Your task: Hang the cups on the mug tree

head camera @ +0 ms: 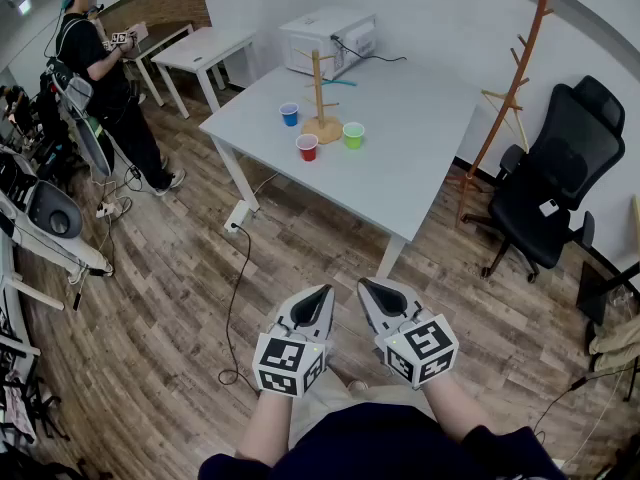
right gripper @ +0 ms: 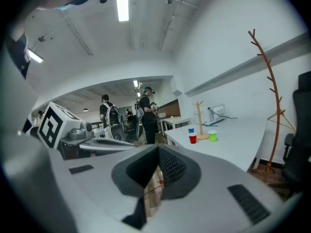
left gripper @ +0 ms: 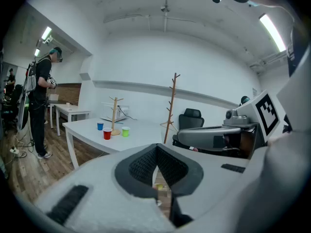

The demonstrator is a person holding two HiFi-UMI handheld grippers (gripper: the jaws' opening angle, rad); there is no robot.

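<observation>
My left gripper (head camera: 320, 294): jaws closed on each other with nothing between them, held low over the wood floor (head camera: 180, 298).
My right gripper (head camera: 370, 288): just beside the left one, jaws also pressed together and empty.
Table (head camera: 430, 158): white, ahead of me, well apart from both grippers.
Red cup (head camera: 307, 147): upright on the tabletop, nearest me, just in front of the mug tree's base.
Green cup (head camera: 353, 135): upright, just right of that base.
Blue cup (head camera: 289, 114): upright, left of the base.
Mug tree (head camera: 320, 88): wooden, standing upright among the three cups.
White machine (head camera: 330, 38): behind the tree, at the table's far edge.
Person (head camera: 100, 78): standing far off to the left.
</observation>
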